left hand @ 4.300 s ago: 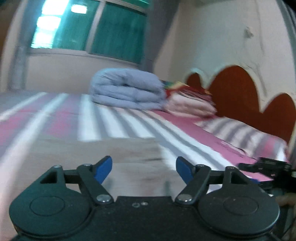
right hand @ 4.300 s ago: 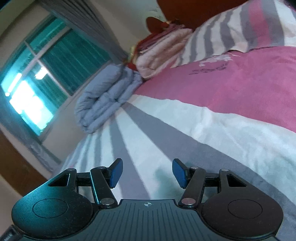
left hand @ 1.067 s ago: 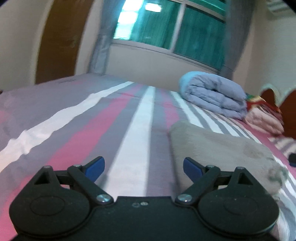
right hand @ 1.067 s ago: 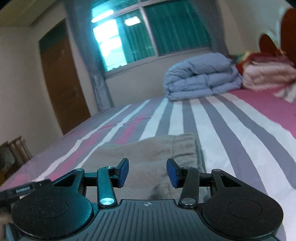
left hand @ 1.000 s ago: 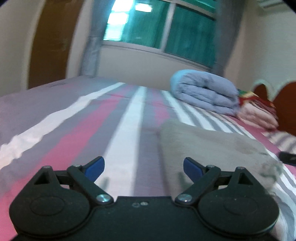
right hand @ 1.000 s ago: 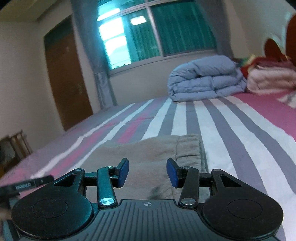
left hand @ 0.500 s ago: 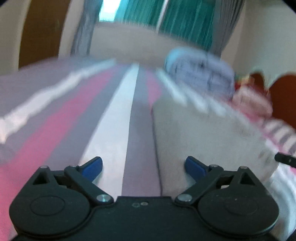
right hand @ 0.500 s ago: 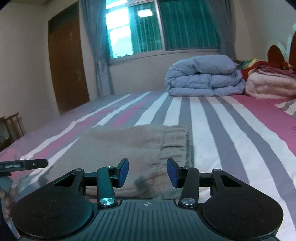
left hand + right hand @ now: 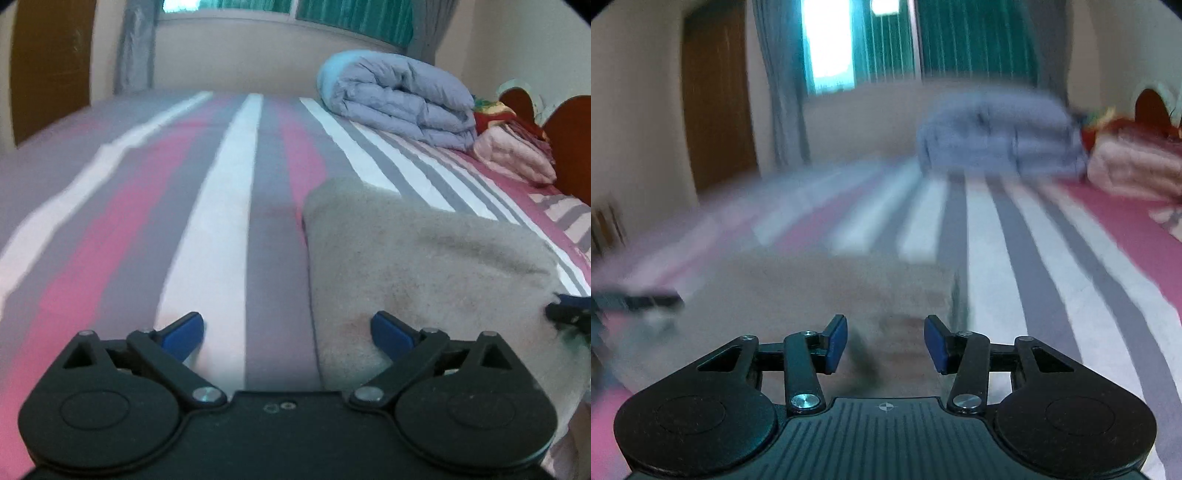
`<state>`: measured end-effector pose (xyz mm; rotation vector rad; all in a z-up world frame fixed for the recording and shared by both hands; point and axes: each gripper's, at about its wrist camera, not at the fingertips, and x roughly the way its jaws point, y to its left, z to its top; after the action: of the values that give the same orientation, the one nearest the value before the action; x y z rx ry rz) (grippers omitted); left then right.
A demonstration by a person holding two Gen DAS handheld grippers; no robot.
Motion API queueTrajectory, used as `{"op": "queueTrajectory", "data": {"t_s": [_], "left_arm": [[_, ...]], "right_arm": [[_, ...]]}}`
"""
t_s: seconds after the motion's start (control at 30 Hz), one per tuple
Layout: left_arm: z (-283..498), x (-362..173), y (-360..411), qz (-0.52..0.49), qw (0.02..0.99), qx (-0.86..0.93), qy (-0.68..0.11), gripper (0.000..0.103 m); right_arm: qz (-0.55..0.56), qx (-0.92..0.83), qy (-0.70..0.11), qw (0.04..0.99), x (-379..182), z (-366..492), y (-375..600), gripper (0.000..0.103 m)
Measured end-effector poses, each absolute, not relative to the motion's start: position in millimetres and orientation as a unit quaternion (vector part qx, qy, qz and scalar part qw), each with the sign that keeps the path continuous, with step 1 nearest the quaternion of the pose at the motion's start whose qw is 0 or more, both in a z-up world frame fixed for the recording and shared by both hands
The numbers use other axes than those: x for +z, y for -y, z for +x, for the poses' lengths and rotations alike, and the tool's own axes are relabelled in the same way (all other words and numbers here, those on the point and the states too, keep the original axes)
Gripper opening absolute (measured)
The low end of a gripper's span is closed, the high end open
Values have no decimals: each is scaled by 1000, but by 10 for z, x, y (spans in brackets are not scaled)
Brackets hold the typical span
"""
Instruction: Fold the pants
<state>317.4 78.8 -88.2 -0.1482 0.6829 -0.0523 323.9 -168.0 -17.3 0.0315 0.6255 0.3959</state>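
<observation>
Now lower both tongs onto the near edge of the beige pants (image 9: 424, 258) on the striped bed (image 9: 221, 221): left tongs (image 9: 287, 329) wide open and empty, right tongs (image 9: 885, 341) half open and empty; pinch both layers before lifting.

Lighting's pretty dim and soft on my end, everything has a washed pinkish-teal cast. The only real light source is the window (image 9: 831, 48), which blows out to pure white glare in my right view. My left view is mostly sharp: the folded duvet (image 9: 399, 99) looks crisp, though the bed's stripes (image 9: 229, 206) smear toward the left edge. Right view is heavily motion-blurred, the pants (image 9: 849, 291) are just a beige smudge. Both views bulge fisheye-style with dark vignetted corners. My own fingers (image 9: 836, 343) stay sharp, casting faint shadows below.
</observation>
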Motion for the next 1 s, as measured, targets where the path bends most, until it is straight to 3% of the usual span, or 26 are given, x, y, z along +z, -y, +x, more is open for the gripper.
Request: {"op": "queueTrajectory", "data": {"t_s": [0.07, 0.27, 0.43, 0.5, 0.57, 0.63, 0.73, 0.83, 1.0], "left_arm": [[3192, -791, -831, -70, 946, -31, -315, 86], [3615, -596, -837, -62, 954, -51, -290, 87], [4032, -855, -691, -22, 936, -47, -348, 93], [3976, -767, -705, -35, 943, -53, -326, 86], [3882, -684, -719, -51, 951, -65, -298, 86], [3895, -714, -659, -60, 945, -90, -309, 87], [4030, -941, -434, -22, 927, -104, -359, 90], [4024, -948, -517, -48, 924, -97, -366, 94], [3634, -779, -620, -27, 933, -88, -348, 93]], "right_arm": [[11, 196, -317, 928, -224, 3315, 1670, 47], [39, 208, -243, 947, 101, 3463, 1708, 47], [-15, 201, -295, 934, -114, 3904, 1409, 47], [-10, 202, -308, 930, -194, 4010, 1420, 47], [13, 209, -281, 937, -83, 3936, 1492, 47], [15, 214, -245, 945, 4, 3810, 1527, 47], [-28, 224, -280, 933, -95, 3891, 1328, 47], [-79, 207, -297, 929, -288, 3971, 1165, 47], [1, 213, -260, 942, -45, 3673, 1462, 47]]}}
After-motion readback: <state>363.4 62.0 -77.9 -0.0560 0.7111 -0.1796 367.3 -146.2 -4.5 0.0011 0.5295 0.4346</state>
